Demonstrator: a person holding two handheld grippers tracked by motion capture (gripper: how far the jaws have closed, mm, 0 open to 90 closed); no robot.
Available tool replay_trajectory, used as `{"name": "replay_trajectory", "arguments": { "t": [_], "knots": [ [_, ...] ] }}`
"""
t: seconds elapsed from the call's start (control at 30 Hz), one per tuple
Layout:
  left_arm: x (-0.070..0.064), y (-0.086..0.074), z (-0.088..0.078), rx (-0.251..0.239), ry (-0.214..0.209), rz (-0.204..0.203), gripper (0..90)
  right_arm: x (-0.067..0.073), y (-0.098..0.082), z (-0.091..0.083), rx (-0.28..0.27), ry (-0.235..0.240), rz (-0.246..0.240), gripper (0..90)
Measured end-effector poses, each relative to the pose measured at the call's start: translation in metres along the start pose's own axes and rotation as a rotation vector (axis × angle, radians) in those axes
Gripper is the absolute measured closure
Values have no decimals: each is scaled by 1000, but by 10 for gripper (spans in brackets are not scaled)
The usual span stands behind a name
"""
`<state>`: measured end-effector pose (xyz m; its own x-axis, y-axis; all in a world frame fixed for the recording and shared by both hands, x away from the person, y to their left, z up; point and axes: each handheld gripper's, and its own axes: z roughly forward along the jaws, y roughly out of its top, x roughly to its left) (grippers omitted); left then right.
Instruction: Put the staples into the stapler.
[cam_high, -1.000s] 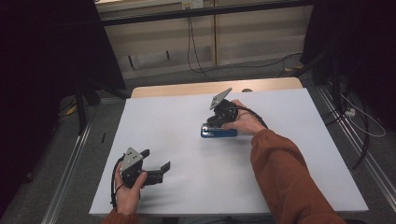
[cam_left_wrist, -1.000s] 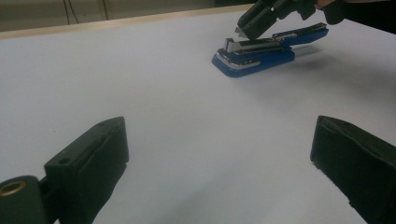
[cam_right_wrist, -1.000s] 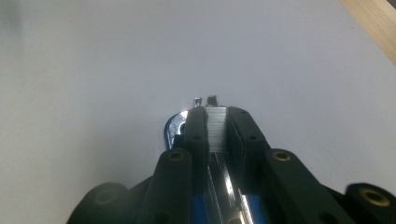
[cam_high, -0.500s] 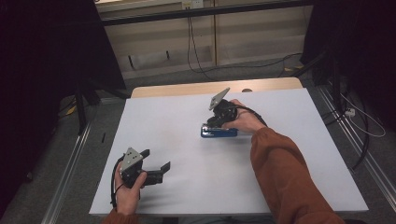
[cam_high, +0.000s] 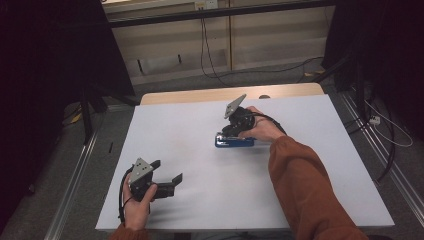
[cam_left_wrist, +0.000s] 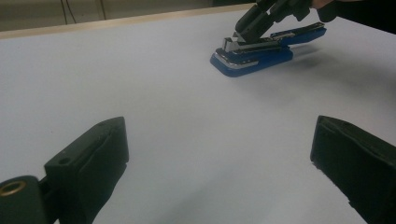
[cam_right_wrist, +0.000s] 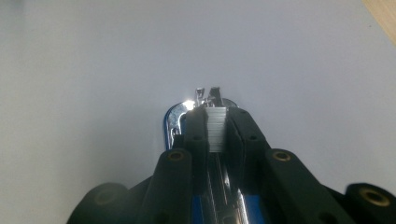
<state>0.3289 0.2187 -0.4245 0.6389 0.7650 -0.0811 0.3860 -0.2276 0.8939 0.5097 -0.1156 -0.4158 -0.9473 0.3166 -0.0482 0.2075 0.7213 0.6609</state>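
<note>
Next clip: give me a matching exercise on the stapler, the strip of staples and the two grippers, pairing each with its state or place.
1. stapler
2. left gripper
3. right gripper
4. strip of staples

a. jaws wide apart, nothing between them
b. blue, lying on the white table
c. pinched between two black jaws
d. tilted down over the stapler, jaws nearly shut

Pairs: 1-b, 2-a, 3-d, 4-c
</note>
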Motion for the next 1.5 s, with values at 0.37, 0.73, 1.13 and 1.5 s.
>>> {"name": "replay_trajectory", "arguments": {
  "t": [0.37, 0.73, 1.13, 1.5],
  "knots": [
    [0, 0, 0, 0, -3, 2, 45, 0, -1, 4, 4, 11, -18, 789],
    [0, 0, 1, 0, -6, -2, 45, -1, 3, 5, 10, 16, -53, 788],
    [0, 0, 2, 4, -11, 2, 45, -1, 3, 7, 11, 20, -63, 777],
    [0, -1, 1, 3, -9, 1, 45, -1, 4, 6, 3, 16, -70, 788]
  ]
}}
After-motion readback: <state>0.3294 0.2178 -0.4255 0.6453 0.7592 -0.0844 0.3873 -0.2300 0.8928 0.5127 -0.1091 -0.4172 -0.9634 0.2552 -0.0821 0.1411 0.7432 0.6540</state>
